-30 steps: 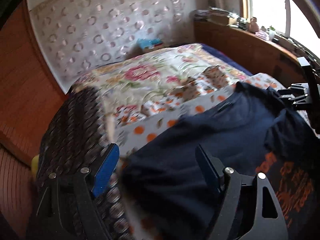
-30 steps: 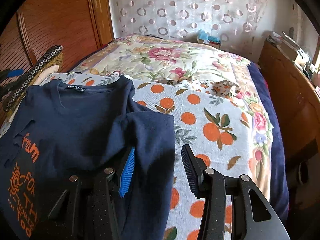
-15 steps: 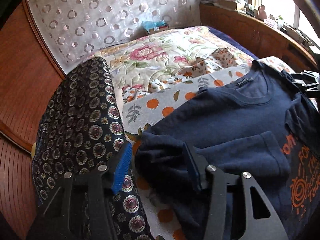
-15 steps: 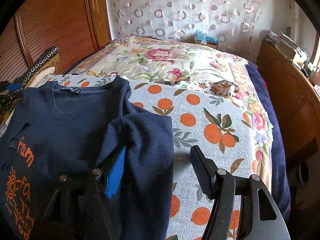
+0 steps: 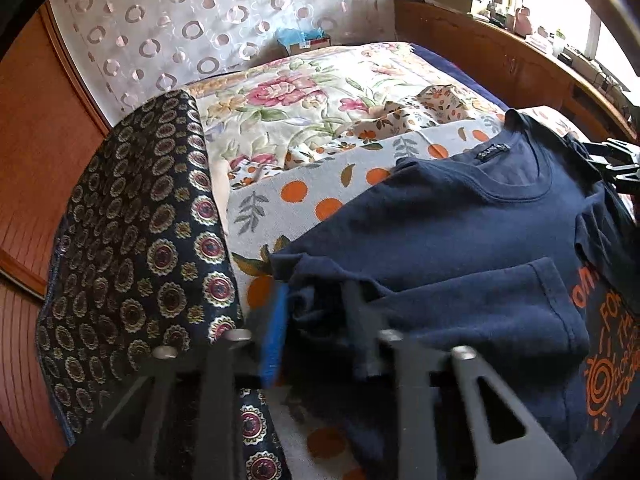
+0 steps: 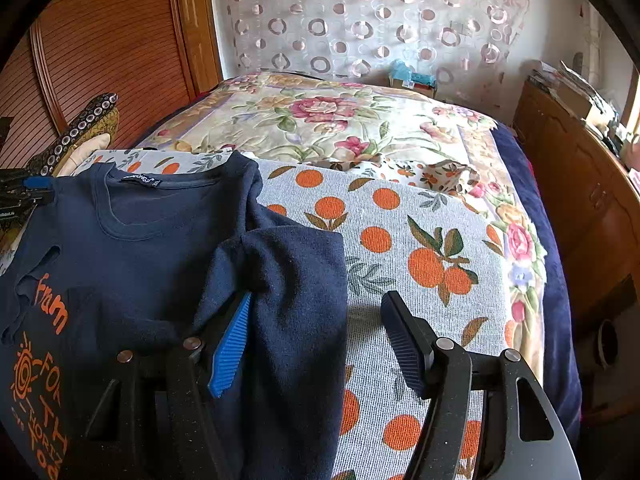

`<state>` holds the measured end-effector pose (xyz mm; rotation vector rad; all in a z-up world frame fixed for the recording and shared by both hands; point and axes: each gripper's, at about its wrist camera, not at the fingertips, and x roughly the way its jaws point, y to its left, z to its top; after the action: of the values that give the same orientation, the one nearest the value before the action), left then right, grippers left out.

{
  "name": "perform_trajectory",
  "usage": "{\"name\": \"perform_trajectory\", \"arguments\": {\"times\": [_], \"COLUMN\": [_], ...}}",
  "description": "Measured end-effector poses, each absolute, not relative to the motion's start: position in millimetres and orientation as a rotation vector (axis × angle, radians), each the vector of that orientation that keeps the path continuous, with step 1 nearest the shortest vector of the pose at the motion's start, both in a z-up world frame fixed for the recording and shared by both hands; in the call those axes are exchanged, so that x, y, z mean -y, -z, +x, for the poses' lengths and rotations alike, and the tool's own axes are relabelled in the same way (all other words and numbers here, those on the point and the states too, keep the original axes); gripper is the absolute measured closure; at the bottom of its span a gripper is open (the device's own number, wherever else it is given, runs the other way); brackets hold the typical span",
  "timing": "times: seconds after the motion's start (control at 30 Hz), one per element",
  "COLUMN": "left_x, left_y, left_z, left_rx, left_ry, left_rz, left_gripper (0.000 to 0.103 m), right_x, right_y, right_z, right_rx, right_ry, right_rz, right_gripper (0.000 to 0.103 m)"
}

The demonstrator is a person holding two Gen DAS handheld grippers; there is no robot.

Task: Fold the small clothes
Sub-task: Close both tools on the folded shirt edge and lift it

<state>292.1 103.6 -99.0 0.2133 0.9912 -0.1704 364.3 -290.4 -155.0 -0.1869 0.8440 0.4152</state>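
A navy T-shirt (image 5: pixel 460 232) with orange print lies face up on an orange-patterned cloth on the bed. Both its sleeves are folded inward. My left gripper (image 5: pixel 318 320) is at the shirt's left edge by the folded sleeve; its jaws are closing and a bunch of navy fabric is pinched between the pads. In the right wrist view the T-shirt (image 6: pixel 152 248) fills the left side. My right gripper (image 6: pixel 318 300) stands open over the other folded sleeve, whose edge lies loose between the fingers. The right gripper (image 5: pixel 616 164) also shows at the left wrist view's right edge.
A dark medallion-patterned cushion (image 5: pixel 140 240) stands close left of the shirt. The orange-patterned cloth (image 6: pixel 400 240) lies over a floral bedspread (image 6: pixel 320 120). A wooden shelf unit (image 6: pixel 580 184) runs along the bed's right side, a slatted wooden door (image 6: pixel 100 40) along the left.
My left gripper came down onto the shirt's left edge and its jaws closed on the fabric. The right gripper's jaws widened, leaving the folded sleeve lying where it was.
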Motion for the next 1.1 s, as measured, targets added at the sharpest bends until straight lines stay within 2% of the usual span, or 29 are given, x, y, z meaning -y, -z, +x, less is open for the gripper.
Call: {"name": "perform_trajectory", "arguments": {"times": [0.03,0.1,0.27,0.3,0.37,0.4,0.43,0.83,1.1], "left_x": [-104,-99,-95,-96,-96,-95,-95,-90,-94], "left_y": [98,93,63,56,44,37,31,10,8], "left_z": [291,286,264,259,249,242,236,164,95], "left_rx": [-0.986,-0.943,-0.827,-0.804,-0.771,-0.75,-0.737,-0.628,-0.576], "left_ry": [0.168,0.138,0.14,0.146,0.153,0.161,0.168,0.209,0.224], "left_rz": [0.209,0.236,0.19,0.179,0.17,0.163,0.16,0.093,0.054], "left_gripper": [0.095,0.099,0.1,0.1,0.1,0.1,0.1,0.1,0.1], "right_x": [290,289,284,282,275,273,270,296,322], "right_y": [155,155,151,151,151,150,147,84,78], "right_z": [364,367,383,385,386,385,383,280,185], "right_rx": [-0.842,-0.849,-0.888,-0.889,-0.887,-0.89,-0.887,-0.611,-0.527], "right_ry": [-0.417,-0.426,-0.466,-0.472,-0.494,-0.514,-0.532,-0.532,-0.521], "right_rz": [-0.189,-0.194,-0.173,-0.174,-0.188,-0.188,-0.189,-0.117,-0.107], "right_gripper": [0.036,0.035,0.036,0.039,0.057,0.077,0.091,0.096,0.097]}}
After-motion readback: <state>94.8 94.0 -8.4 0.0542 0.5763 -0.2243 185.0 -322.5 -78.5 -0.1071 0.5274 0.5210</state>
